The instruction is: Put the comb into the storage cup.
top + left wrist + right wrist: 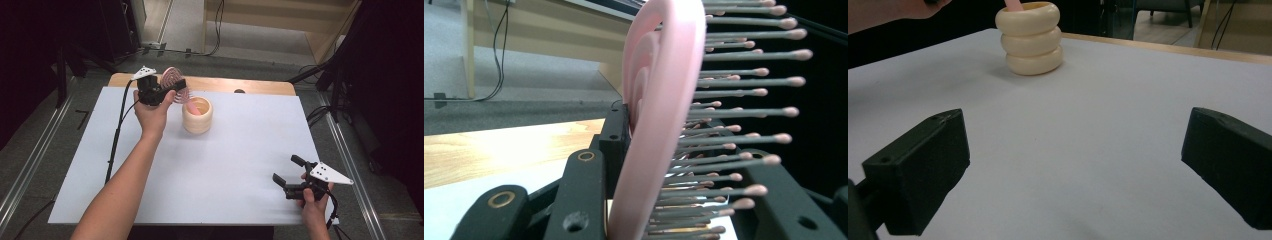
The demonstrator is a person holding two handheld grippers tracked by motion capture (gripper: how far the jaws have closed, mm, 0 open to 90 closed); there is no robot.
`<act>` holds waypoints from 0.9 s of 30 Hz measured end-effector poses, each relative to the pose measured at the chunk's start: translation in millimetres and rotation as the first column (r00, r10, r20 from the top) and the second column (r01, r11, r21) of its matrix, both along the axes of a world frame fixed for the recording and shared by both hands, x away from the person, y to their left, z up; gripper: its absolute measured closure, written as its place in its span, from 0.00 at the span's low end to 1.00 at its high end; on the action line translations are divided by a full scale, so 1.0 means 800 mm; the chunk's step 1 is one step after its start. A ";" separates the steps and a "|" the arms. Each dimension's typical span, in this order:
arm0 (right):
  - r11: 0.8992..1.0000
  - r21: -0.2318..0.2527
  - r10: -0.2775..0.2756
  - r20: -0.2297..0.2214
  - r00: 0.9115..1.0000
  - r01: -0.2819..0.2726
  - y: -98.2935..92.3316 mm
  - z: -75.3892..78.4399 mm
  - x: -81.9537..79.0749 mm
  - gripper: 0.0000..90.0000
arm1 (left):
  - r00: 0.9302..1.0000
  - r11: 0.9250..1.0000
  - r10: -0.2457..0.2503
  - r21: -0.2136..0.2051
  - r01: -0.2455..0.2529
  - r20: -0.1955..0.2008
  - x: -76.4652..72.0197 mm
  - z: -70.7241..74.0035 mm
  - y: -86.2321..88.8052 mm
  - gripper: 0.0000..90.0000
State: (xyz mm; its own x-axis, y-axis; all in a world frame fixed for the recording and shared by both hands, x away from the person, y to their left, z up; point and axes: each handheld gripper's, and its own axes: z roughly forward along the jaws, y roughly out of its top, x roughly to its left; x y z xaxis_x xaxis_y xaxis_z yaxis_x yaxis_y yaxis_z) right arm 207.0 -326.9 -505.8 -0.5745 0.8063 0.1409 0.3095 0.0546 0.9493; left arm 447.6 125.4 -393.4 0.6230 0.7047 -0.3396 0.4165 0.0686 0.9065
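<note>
My left gripper [167,92] clamped on pink hairbrush [659,100] head, far left; brush long axis slants down-right, handle tip already inside cream ringed holder [197,116] just right of it. My right gripper [290,175] near right, jaws wide, empty, well apart.

The hairbrush [659,100] is showing smooth, slightly glossy pink plastic, its thin grey bristles ending in rounded pink tips; the holder [1031,37] is looking like smooth cream material with a soft sheen, stacked in 3 rounded rings; the table [225,165] is wearing a matt pale sheet, pale wood showing at its far edge; the gripper jaws are appearing matt black plastic.
</note>
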 end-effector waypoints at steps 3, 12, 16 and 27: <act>1.000 0.001 0.000 -0.002 1.000 0.000 0.000 0.000 0.000 0.00 | 1.000 1.000 -0.002 0.005 0.002 -0.006 0.001 -0.005 -0.001 0.70; 1.000 -0.003 0.002 0.000 1.000 -0.002 0.001 0.000 0.000 0.00 | 1.000 1.000 -0.003 0.012 0.003 -0.019 0.001 -0.016 -0.009 0.70; 1.000 -0.003 0.003 0.000 1.000 -0.003 0.001 0.000 0.000 0.00 | 1.000 1.000 -0.002 0.019 0.003 -0.024 0.000 -0.020 -0.010 0.70; 1.000 -0.003 0.002 0.002 1.000 -0.002 0.001 0.000 0.001 0.00 | 0.999 1.000 -0.001 0.030 0.002 -0.035 0.000 -0.028 -0.014 0.70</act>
